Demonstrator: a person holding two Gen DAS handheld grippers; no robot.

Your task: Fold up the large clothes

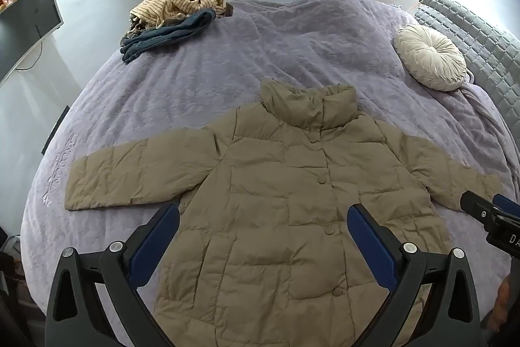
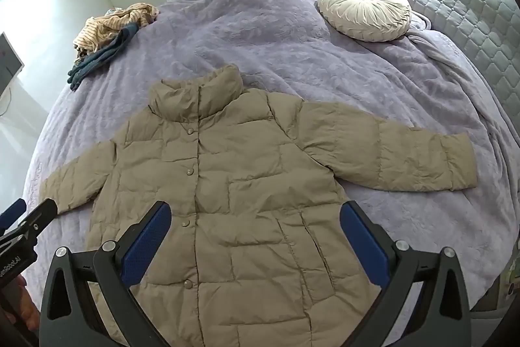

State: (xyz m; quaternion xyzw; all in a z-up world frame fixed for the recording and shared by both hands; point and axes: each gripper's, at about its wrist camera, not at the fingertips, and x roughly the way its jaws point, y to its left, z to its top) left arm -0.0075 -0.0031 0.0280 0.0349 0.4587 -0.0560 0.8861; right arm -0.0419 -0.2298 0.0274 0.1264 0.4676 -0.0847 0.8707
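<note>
showing both tools raised above a spread garment, near to far. left gripper (image 1: 263,220) and right gripper (image 2: 255,218): each claw spread wide, blue pads apart, nothing pinched, neither touching cloth. beneath them, the puffer jacket (image 1: 276,200) lies front-up and snapped shut on the bed cover (image 1: 227,54), its hem at the near edge of the bed, the collar (image 1: 308,106) pointing toward the far edge. the left sleeve (image 1: 130,174) runs out flat toward the bed's left edge; the right sleeve (image 2: 406,158) runs toward the right edge, its cuff near the side of the cover.

handling, as judged: quilted and down-filled, so likely light, soft and springy; the smooth shell may slip between pads, and trapped air may make folds reopen. a cuff or the outer sleeve seam looks the best place to pinch, where the padding is thin; the thick body would bulge out of a grip.

farther back, a round cushion (image 2: 364,8) rests near the far right corner beside the padded headboard (image 2: 455,5). a loose heap of clothes (image 1: 172,18), striped and dark blue, sits at the far left corner. no containers are visible.
</note>
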